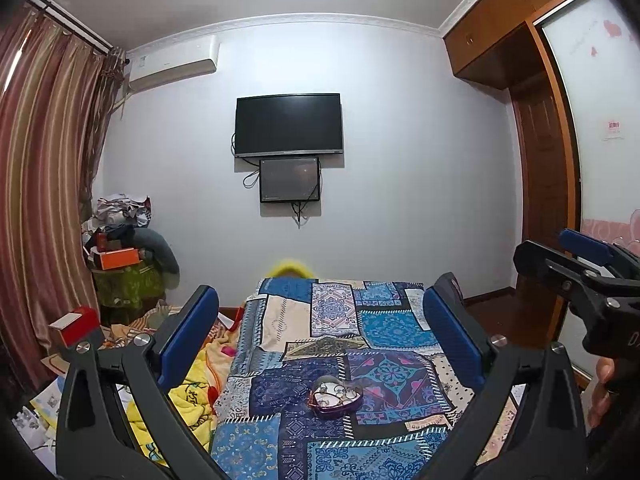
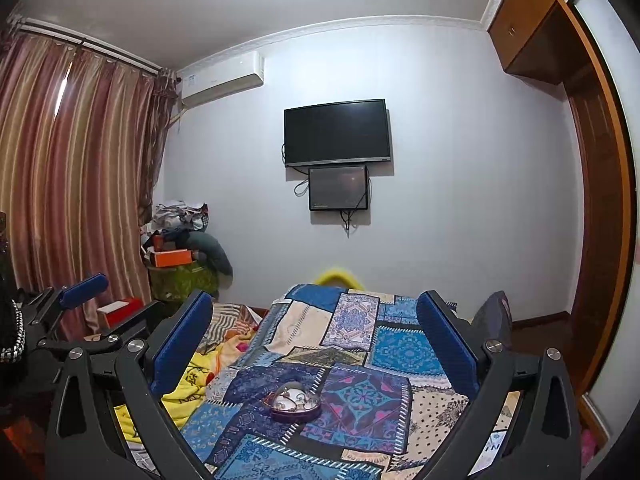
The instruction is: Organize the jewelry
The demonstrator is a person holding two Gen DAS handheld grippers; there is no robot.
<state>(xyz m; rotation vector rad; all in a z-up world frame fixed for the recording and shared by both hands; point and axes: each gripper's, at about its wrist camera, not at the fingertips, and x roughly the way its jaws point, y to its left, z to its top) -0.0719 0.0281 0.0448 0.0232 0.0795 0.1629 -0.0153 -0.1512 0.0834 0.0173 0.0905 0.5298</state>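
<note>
**Inspector:** Left wrist view first. Your left gripper (image 1: 320,332) has its jaws spread wide with nothing between them. The heart-shaped jewelry dish (image 1: 335,396) lies ahead of and below the fingertips, close to the centre line between the jaws and a shade toward the right finger, resting on the patchwork bedspread (image 1: 392,324). It is apart from both pads.

**Operator:** And the other hand?

**Inspector:** Your right gripper (image 2: 316,336) is likewise spread wide and holding nothing. From it the dish (image 2: 294,400) lies ahead and below, slightly toward the left finger. So the dish lies between your two hands; I cannot tell which is nearer. Its broad lobed side reads roughly crosswise to both sets of jaws, though the heart's point is hard to place.

**Operator:** Contents?

**Inspector:** Tangled wire-like pieces and pale beads; individual items are too small to separate.

**Operator:** What differs between views?

**Inspector:** Left wrist view catches your right gripper (image 1: 576,264) at its right edge, with your hand (image 1: 602,384) behind it. Right wrist view catches your left gripper (image 2: 80,292) at its left edge. In my judgement, either hand must descend forward to reach the dish.
</note>
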